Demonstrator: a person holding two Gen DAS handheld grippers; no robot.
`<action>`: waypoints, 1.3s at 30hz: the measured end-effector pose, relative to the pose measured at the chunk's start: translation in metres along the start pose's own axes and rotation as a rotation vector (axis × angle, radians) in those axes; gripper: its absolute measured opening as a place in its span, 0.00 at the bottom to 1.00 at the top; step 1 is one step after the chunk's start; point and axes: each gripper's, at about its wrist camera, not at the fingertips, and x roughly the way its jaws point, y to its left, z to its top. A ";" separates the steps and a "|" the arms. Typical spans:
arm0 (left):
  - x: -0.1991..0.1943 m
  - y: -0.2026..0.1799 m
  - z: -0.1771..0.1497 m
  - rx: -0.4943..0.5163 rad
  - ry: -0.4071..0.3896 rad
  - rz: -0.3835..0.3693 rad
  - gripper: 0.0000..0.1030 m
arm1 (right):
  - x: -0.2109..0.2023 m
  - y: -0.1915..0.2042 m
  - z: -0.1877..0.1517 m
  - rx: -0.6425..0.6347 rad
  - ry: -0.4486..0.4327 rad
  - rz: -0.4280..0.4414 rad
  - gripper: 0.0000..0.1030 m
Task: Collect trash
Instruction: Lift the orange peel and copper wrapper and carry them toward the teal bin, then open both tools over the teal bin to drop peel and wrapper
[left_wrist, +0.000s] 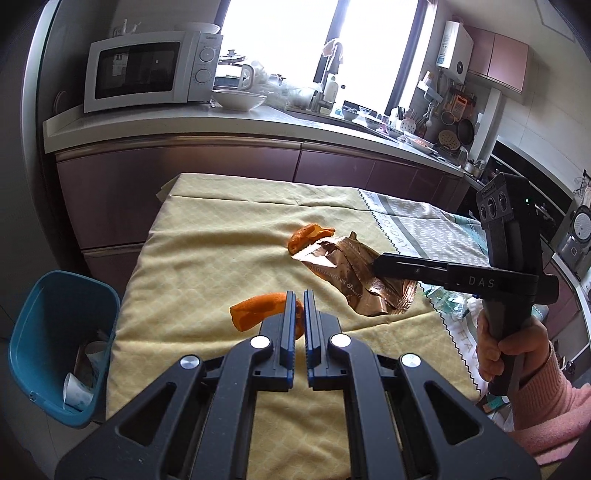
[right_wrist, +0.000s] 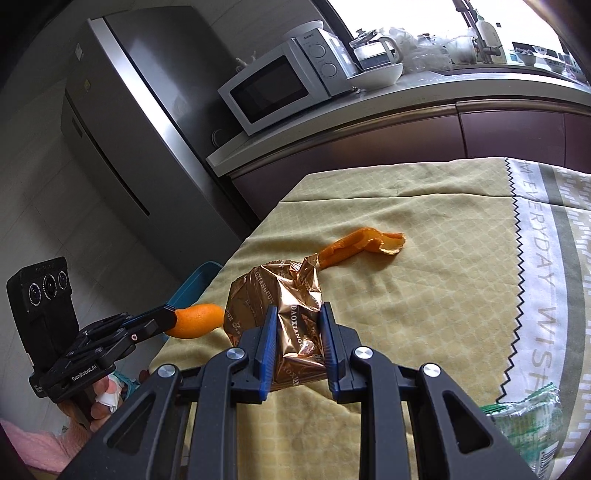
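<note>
The left gripper is clamped on a curl of orange peel, which sticks out toward 9 o'clock of its tips. At 2 o'clock, the right gripper pinches a crumpled copper foil wrapper over the yellow tablecloth. Beyond the wrapper, at 12 o'clock, a second orange peel lies on the cloth. A blue bin holding paper cups stands off the table edge at 9 o'clock
</note>
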 end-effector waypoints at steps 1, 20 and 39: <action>-0.003 0.002 0.000 -0.004 -0.005 0.005 0.04 | 0.002 0.004 0.001 -0.006 0.003 0.005 0.21; -0.065 0.070 -0.010 -0.113 -0.081 0.133 0.04 | 0.062 0.066 0.012 -0.113 0.083 0.106 0.21; -0.100 0.142 -0.017 -0.217 -0.122 0.274 0.04 | 0.116 0.119 0.023 -0.197 0.166 0.187 0.21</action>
